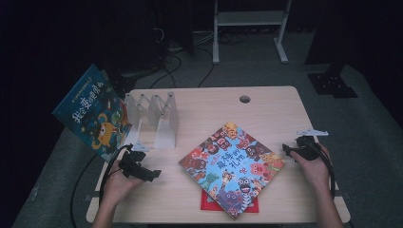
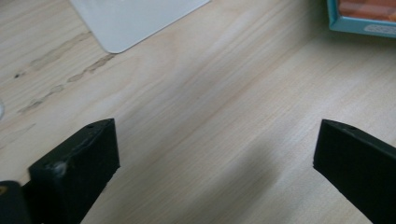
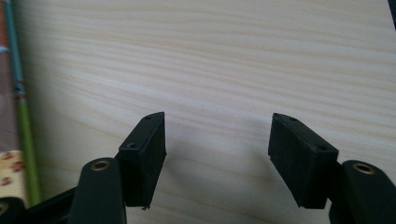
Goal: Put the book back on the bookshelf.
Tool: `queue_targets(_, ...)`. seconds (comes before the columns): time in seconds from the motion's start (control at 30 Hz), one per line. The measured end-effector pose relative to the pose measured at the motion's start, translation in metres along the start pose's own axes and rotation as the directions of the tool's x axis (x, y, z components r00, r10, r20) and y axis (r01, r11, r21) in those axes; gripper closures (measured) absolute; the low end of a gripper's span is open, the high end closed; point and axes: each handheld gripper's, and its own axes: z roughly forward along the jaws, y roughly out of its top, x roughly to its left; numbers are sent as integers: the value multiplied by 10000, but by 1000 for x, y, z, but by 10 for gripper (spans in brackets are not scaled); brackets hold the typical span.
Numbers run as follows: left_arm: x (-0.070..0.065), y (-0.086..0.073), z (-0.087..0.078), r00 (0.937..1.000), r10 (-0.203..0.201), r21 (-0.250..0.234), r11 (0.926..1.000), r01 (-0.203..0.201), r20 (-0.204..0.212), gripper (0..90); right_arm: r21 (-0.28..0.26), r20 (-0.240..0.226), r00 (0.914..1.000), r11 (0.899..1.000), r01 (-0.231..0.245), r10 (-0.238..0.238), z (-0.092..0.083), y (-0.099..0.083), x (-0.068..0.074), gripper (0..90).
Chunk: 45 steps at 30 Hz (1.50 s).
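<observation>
Picture book: a colourful picture book lies flat in the middle of the tabletop, turned cornerwise, its cover crowded with cartoon monsters; neither tool touches it.
Book edge, left gripper view: a blue-bordered corner of the picture book shows at the upper right, on bare wood.
Book edge, right gripper view: the green and blue edge of the picture book runs down the left side.
Red book: a red book lies under the picture book's near corner, sticking out toward the person.
Left tool: the left tool rests low over the tabletop just left of the picture book, held in the left hand; it points toward the book; the jaws stand wide apart with only bare wood between them.
Right tool: the right tool sits just right of the picture book, held in the right hand; the jaws stand partly apart, narrower than the left ones, with only wood between them.
Rack: a white divider rack stands at the back left of the tabletop; its pale base shows at the top of the left gripper view.
Blue book: a blue book leans tilted against the rack's left side, hanging past the tabletop edge.
Hole: a round hole sits near the far edge of the tabletop.
</observation>
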Motion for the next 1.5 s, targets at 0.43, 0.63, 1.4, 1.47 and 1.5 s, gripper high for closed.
queue_targets(0.43,-5,-5,12,9971,672,-48,9977,-670,357,0,-525,-1594,9844,9964,666,-742,-10,20,34,347)
queue_targets(0.63,-6,-10,18,9943,1039,187,9944,-1044,253,0,-671,-2141,9711,9934,932,-1056,-4,33,49,336)
queue_targets(1.4,-3,-24,21,9863,1524,-1399,9799,-1425,626,0,-869,-3488,9225,9858,1436,-1651,30,76,93,337)
queue_targets(1.47,-3,-24,21,9854,1576,-1422,9788,-1472,648,0,-797,-3598,9161,9841,1589,-1771,34,79,96,333)
queue_targets(1.5,-2,-25,21,9850,1594,-1408,9788,-1490,655,0,-771,-3629,9145,9838,1617,-1788,36,79,98,333)
